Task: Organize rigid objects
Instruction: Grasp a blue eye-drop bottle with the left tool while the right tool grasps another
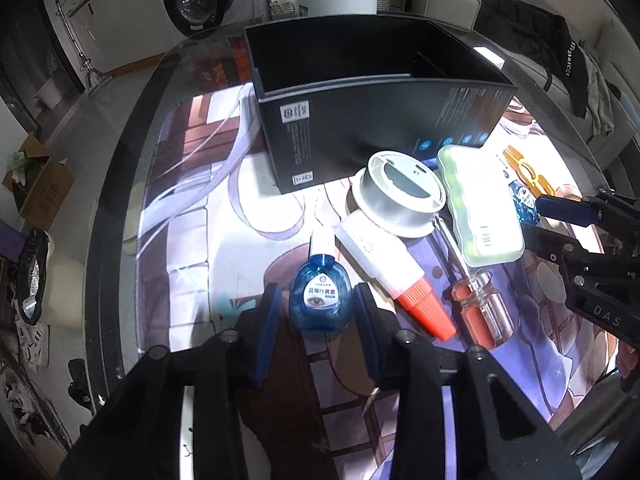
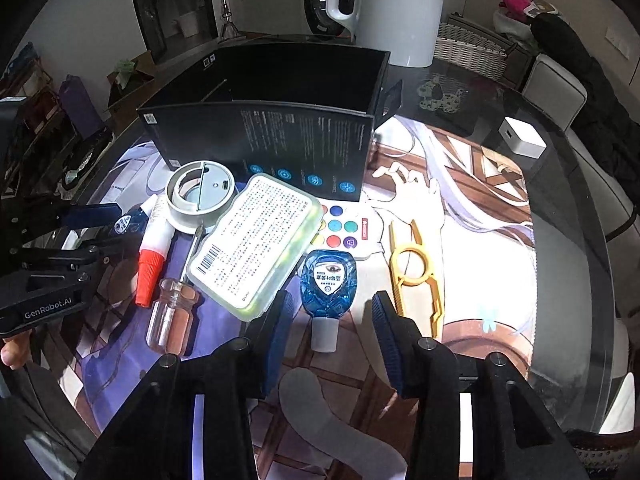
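Observation:
An open black box [image 1: 380, 92] stands at the back of the table; it also shows in the right wrist view [image 2: 276, 120]. In front lie a white round case [image 1: 400, 196], a green-rimmed flat case [image 1: 476, 204], a white tube with a red cap [image 1: 396, 276] and a clear-handled screwdriver [image 1: 480, 300]. My left gripper [image 1: 318, 308] is open around a blue bottle [image 1: 320, 300], which lies on the mat. My right gripper [image 2: 330, 312] is open around a second blue bottle [image 2: 329, 280], cap toward me. A yellow tool [image 2: 416, 268] lies right of it.
A white charger cube [image 2: 520, 136] sits at the right on the glass table [image 2: 568, 264]. A white kettle [image 2: 396, 4] stands behind the box. A colour-button card [image 2: 344, 228] lies under the flat case. Chairs and a washing machine stand beyond the table edge.

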`<state>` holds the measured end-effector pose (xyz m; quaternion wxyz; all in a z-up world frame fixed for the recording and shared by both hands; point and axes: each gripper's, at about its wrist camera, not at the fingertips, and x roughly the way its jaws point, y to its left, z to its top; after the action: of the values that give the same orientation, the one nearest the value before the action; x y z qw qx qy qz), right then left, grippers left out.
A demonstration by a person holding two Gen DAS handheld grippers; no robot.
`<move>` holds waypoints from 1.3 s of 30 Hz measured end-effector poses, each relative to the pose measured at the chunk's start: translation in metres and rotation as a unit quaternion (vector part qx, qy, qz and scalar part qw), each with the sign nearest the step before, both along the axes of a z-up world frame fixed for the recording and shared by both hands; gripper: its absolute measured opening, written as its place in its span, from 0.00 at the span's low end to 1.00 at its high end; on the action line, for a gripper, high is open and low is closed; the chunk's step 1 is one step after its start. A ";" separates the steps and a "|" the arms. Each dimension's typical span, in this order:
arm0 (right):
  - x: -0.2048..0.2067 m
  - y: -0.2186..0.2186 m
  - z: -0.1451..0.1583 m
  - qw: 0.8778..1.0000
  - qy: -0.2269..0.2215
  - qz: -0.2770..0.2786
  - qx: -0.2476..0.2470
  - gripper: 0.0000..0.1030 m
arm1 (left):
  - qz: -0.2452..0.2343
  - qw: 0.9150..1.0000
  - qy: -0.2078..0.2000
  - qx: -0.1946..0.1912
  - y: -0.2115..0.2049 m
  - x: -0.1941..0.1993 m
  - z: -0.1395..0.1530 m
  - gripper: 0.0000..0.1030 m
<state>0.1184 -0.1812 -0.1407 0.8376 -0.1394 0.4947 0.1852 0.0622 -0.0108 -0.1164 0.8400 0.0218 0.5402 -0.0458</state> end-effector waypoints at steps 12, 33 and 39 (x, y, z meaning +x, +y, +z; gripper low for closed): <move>0.002 0.005 -0.004 1.000 0.012 0.008 0.008 0.26 | -0.002 1.000 0.006 -0.029 0.009 0.001 0.004 0.28; -0.001 -0.006 0.013 0.999 -0.016 -0.011 0.046 0.13 | -0.001 0.998 -0.034 -0.045 0.014 -0.006 0.020 0.28; 0.002 -0.020 0.030 0.996 -0.038 -0.031 0.075 0.49 | -0.004 0.998 -0.035 -0.044 0.012 -0.007 0.021 0.28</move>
<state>0.1207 -0.2009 -0.1109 0.8693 -0.0675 0.4513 0.1899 0.0557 0.0009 -0.0951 0.8586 -0.0117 0.5074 -0.0718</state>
